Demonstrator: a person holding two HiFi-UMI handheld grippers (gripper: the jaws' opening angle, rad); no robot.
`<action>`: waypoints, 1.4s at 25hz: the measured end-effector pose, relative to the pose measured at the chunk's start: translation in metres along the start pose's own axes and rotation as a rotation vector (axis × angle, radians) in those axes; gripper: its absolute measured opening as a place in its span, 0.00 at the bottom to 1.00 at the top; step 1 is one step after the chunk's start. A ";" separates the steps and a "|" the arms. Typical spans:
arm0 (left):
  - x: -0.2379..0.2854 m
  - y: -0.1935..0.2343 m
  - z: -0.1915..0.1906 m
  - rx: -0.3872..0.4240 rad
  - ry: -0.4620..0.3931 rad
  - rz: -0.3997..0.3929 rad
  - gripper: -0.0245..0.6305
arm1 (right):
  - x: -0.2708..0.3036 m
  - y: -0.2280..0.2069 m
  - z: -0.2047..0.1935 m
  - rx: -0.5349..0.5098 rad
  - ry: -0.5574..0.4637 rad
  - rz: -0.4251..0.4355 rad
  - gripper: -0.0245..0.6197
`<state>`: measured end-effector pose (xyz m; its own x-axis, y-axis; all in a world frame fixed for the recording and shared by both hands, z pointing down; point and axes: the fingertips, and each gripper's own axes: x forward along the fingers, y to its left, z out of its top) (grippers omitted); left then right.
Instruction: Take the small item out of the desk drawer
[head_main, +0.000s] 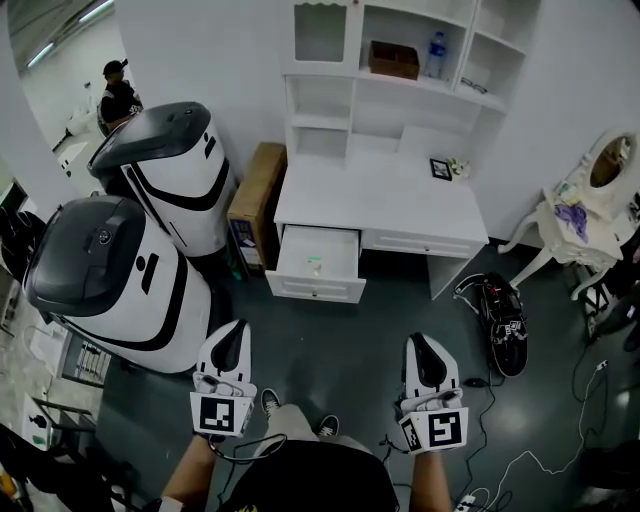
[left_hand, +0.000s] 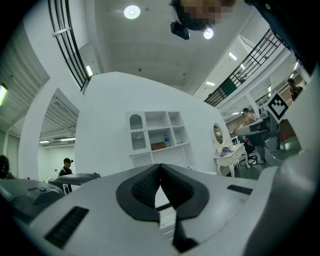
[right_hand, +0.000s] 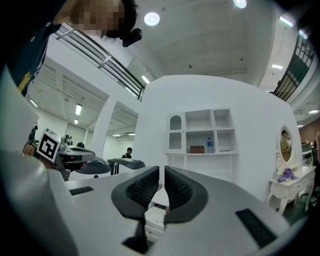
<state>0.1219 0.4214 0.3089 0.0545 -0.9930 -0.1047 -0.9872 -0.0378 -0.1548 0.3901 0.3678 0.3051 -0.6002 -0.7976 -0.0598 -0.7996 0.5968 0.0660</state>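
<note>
The white desk (head_main: 380, 205) with a shelf unit on top stands against the far wall. Its left drawer (head_main: 318, 262) is pulled open, and a small pale item (head_main: 315, 266) lies inside. My left gripper (head_main: 237, 330) and right gripper (head_main: 420, 344) hang side by side over the grey floor, well short of the drawer, both pointing toward the desk. The left gripper (left_hand: 160, 167) has its pads pressed together with nothing between them. The right gripper (right_hand: 161, 170) shows only a thin slit between its pads and is empty too. The desk and drawer (right_hand: 150, 220) appear beyond the jaws.
Two large white-and-black machines (head_main: 110, 280) (head_main: 175, 165) crowd the left, with a cardboard box (head_main: 258, 200) beside the desk. A black bag (head_main: 503, 325) and cables lie on the floor at right. A white vanity (head_main: 590, 200) stands at far right. A person (head_main: 117, 95) is at back left.
</note>
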 end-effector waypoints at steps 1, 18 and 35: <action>-0.001 0.000 0.002 -0.003 -0.006 0.004 0.06 | 0.000 0.001 -0.001 0.001 0.003 0.006 0.13; -0.003 0.002 0.002 0.012 0.062 0.085 0.58 | -0.004 0.013 0.004 0.058 0.046 0.157 0.53; 0.010 -0.017 -0.007 0.037 0.131 0.096 0.58 | 0.016 -0.004 -0.002 0.161 0.011 0.222 0.58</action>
<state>0.1380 0.4112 0.3173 -0.0623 -0.9980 0.0079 -0.9806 0.0597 -0.1867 0.3842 0.3523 0.3057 -0.7616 -0.6460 -0.0508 -0.6414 0.7627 -0.0829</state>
